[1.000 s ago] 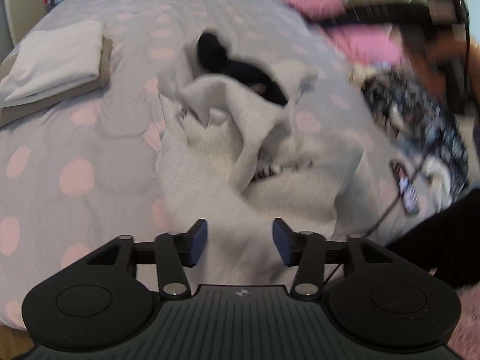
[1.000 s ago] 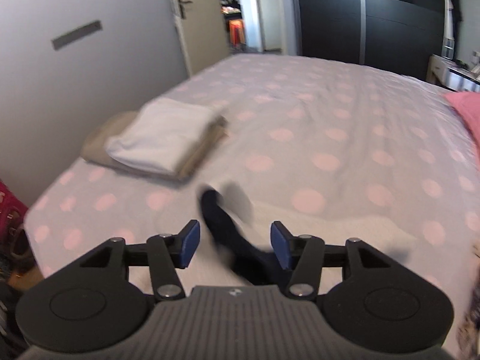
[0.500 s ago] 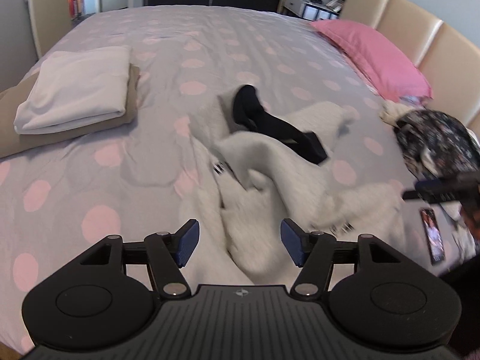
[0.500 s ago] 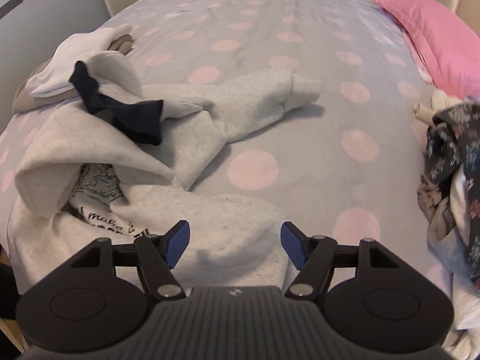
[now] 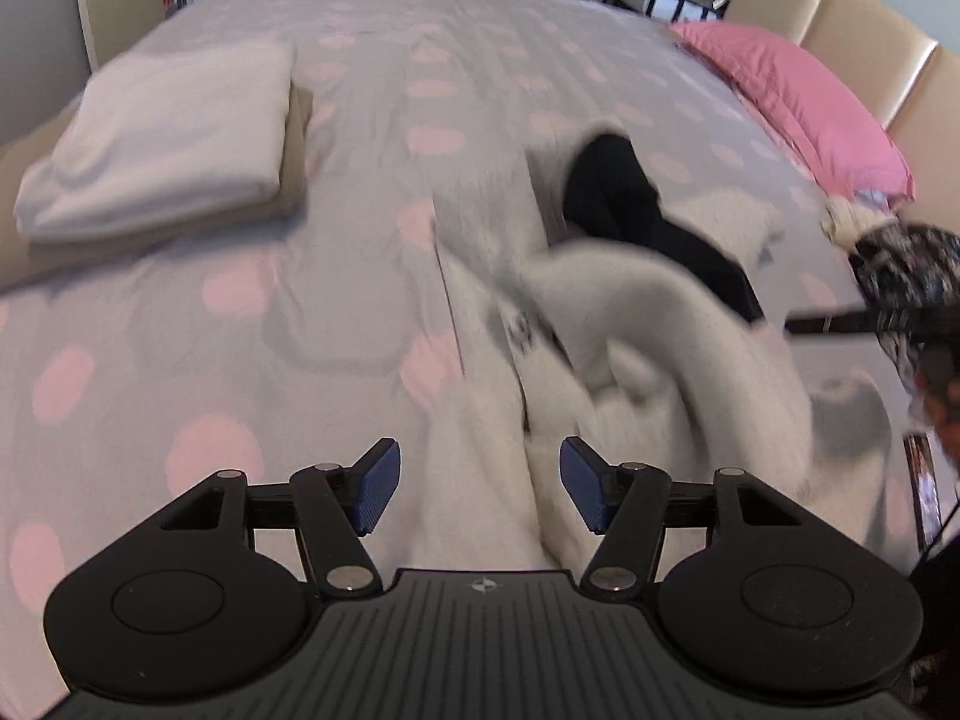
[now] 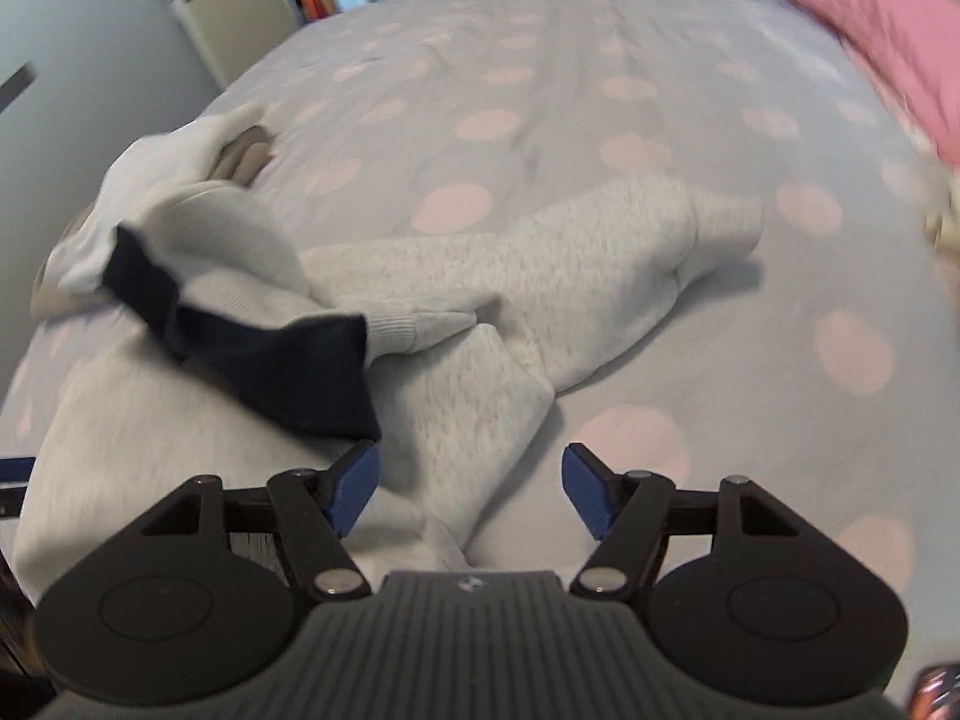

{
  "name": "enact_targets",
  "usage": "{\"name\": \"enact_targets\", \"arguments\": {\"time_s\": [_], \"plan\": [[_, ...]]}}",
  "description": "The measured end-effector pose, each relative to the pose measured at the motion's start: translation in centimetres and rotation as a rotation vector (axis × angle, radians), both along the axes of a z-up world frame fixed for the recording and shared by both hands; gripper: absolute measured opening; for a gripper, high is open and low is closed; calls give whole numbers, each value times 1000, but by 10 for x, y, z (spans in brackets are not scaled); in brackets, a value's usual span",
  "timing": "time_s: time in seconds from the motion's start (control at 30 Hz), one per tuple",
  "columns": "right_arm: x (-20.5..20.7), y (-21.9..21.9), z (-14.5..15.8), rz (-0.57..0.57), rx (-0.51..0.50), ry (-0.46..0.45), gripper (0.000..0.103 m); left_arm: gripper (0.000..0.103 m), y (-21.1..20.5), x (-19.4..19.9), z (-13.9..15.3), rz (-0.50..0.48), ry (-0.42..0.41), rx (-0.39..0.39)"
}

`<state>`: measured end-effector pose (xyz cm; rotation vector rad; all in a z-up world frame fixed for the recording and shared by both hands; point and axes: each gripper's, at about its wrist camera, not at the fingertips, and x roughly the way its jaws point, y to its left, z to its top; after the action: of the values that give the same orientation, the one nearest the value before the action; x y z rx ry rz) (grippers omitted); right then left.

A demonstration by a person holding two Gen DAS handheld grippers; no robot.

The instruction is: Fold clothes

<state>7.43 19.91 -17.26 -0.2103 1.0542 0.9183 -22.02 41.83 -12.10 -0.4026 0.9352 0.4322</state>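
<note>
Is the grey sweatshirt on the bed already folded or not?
Not folded: the grey sweatshirt lies crumpled, one sleeve stretched out, a dark sock on it.

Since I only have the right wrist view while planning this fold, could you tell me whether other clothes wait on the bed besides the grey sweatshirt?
Observer: Yes, a dark patterned garment lies crumpled at the edge of the bed, near the pink pillow.
Operator: Thank you; what is the left hand-held gripper doing?
Observer: The left hand-held gripper hangs open above the grey sweatshirt, gripping nothing.
</note>
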Motion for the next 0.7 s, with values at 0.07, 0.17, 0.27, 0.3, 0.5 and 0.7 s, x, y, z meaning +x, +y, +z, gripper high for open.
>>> {"name": "enact_targets", "arguments": {"time_s": [0.07,0.17,0.27,0.3,0.5,0.7], "plan": [[7,9,-11,-23,-20,42,70,57,13,15,-2,8,-5,-4],[17,20,-28,-31,-29,87,70,58,32,38,-14,20,3,-25],[28,26,-51,-59,-37,146,69,58,46,57,-37,36,37,-61],[31,26,-59,-65,-18,174,62,57,48,62,-46,49,58,-82],[27,17,-50,-58,26,197,3,54,46,88,-46,26,50,-80],[34,-16,-6,-116,-19,-14,2,54,41,103,-36,-1,17,-24]]}}
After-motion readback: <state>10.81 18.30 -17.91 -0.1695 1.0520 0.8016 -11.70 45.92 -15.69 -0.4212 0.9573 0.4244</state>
